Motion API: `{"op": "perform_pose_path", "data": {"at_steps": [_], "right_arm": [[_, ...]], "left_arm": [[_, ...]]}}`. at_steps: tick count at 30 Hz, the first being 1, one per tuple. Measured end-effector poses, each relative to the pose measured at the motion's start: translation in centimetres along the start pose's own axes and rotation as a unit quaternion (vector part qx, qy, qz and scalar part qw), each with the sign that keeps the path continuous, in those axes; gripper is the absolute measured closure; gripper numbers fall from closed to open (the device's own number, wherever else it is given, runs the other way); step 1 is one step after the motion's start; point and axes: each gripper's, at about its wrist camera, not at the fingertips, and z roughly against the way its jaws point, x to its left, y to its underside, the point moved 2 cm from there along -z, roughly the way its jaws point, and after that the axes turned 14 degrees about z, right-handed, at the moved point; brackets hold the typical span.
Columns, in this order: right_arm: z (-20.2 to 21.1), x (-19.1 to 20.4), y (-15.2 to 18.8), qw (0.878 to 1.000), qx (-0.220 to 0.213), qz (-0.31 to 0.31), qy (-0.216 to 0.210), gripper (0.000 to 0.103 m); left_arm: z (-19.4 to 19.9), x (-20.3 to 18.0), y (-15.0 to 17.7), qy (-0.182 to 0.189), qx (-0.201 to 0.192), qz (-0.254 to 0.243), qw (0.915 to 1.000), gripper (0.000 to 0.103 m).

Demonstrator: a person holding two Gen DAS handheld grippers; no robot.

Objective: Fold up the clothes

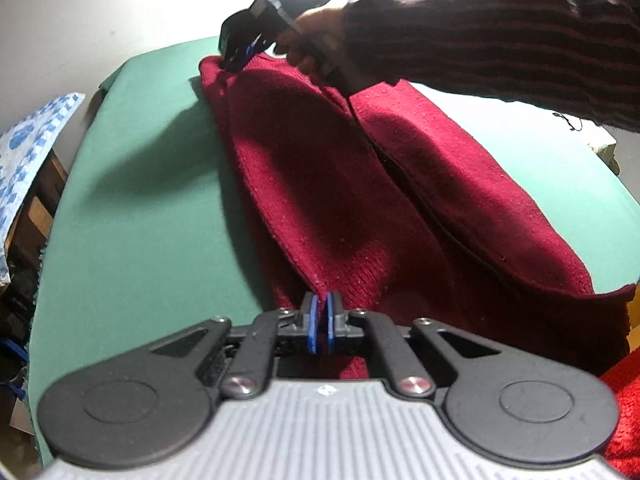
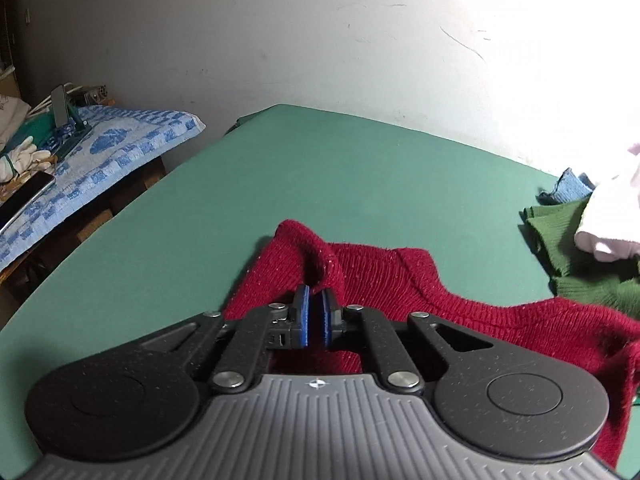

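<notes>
A dark red knitted sweater (image 1: 340, 184) lies on the green table cover (image 1: 140, 208), with a raised fold running along its left side. My left gripper (image 1: 320, 304) is shut on the near edge of that fold. At the far end, my right gripper (image 1: 240, 54) pinches the sweater's far corner; a hand in a striped sleeve (image 1: 500, 36) holds it. In the right wrist view the right gripper (image 2: 316, 300) is shut on a bunched bit of the red sweater (image 2: 400, 280), which spreads to the right beneath it.
A blue and white patterned towel (image 2: 100, 160) covers a side table to the left, with a phone (image 2: 24, 196) and gloves on it. A pile of green, blue and pale pink clothes (image 2: 580, 232) sits at the right. A white wall stands behind the table.
</notes>
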Motion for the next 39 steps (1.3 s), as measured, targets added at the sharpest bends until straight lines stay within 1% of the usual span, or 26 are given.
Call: {"op": "perform_pose_path", "data": {"at_steps": [1, 3, 6, 7, 10, 12, 13, 14, 17, 20, 22, 23, 26, 28, 31, 34, 35, 36, 37, 39], "right_arm": [[0.8, -0.3, 0.0, 1.0, -0.004, -0.005, -0.001, 0.098], [3.5, -0.9, 0.5, 1.0, -0.019, -0.018, -0.01, 0.098], [7.7, -0.5, 2.5, 1.0, -0.009, 0.005, -0.027, 0.096], [8.9, 0.0, 3.6, 0.999, -0.002, 0.012, -0.041, 0.094], [11.9, 1.5, 6.8, 0.996, 0.018, 0.016, -0.09, 0.094], [13.1, 3.0, 8.6, 0.992, 0.027, 0.014, -0.119, 0.094], [13.5, 3.8, 9.3, 0.992, 0.03, 0.022, -0.122, 0.094], [13.8, 4.5, 9.9, 0.992, 0.032, 0.026, -0.118, 0.089], [14.6, 6.5, 11.7, 0.993, 0.036, 0.034, -0.108, 0.085], [15.7, 7.3, 12.8, 0.995, 0.031, 0.025, -0.095, 0.084], [16.5, 7.8, 13.2, 0.995, 0.037, 0.036, -0.088, 0.084], [17.1, 8.1, 13.4, 0.995, 0.037, 0.041, -0.087, 0.084], [19.9, 9.5, 14.7, 0.993, 0.023, 0.048, -0.103, 0.084], [21.3, 10.9, 15.6, 0.992, 0.022, 0.054, -0.114, 0.084], [22.6, 12.9, 16.9, 0.989, 0.03, 0.059, -0.131, 0.084], [23.8, 14.3, 17.9, 0.989, 0.038, 0.062, -0.128, 0.084], [24.1, 14.5, 18.1, 0.989, 0.044, 0.056, -0.133, 0.084], [24.5, 14.5, 18.3, 0.987, 0.05, 0.05, -0.142, 0.084], [24.9, 14.6, 18.4, 0.987, 0.053, 0.049, -0.145, 0.084], [25.6, 14.7, 18.5, 0.988, 0.051, 0.054, -0.139, 0.084]], "left_arm": [[0.3, 0.2, 0.0, -0.001, -0.001, -0.003, 1.0, 0.1], [1.0, 0.7, 0.0, -0.003, -0.004, -0.008, 1.0, 0.094], [2.6, 1.6, 0.0, -0.005, -0.008, -0.016, 0.9998, 0.094], [3.1, 1.7, 0.0, -0.007, -0.011, -0.023, 0.9996, 0.094], [4.6, 1.6, -0.2, -0.004, -0.021, -0.051, 0.9985, 0.094], [4.6, 1.2, -0.5, 0.012, -0.023, -0.061, 0.9978, 0.094], [4.5, 0.8, -0.7, 0.021, -0.023, -0.065, 0.9974, 0.094], [4.3, 0.5, -0.8, 0.03, -0.022, -0.07, 0.9969, 0.094], [2.9, -0.8, -0.4, 0.052, -0.01, -0.085, 0.995, 0.094], [1.3, -1.8, 0.7, 0.062, 0.018, -0.099, 0.993, 0.089], [1.0, -2.3, 2.0, 0.055, 0.024, -0.118, 0.9912, 0.09], [1.3, -2.4, 2.4, 0.059, 0.024, -0.123, 0.9903, 0.088], [2.0, -2.4, 3.4, 0.068, 0.03, -0.129, 0.9889, 0.086], [2.4, -2.3, 3.8, 0.073, 0.034, -0.133, 0.9878, 0.086], [2.6, -2.4, 4.3, 0.082, 0.043, -0.139, 0.986, 0.086], [3.4, -2.5, 4.8, 0.094, 0.055, -0.154, 0.982, 0.086], [3.7, -2.6, 5.0, 0.099, 0.059, -0.161, 0.9802, 0.085], [4.0, -2.5, 4.8, 0.1, 0.056, -0.167, 0.9793, 0.081], [4.5, -2.4, 4.5, 0.099, 0.048, -0.172, 0.9789, 0.08], [5.3, -2.2, 3.6, 0.094, 0.025, -0.182, 0.9785, 0.076]]}}
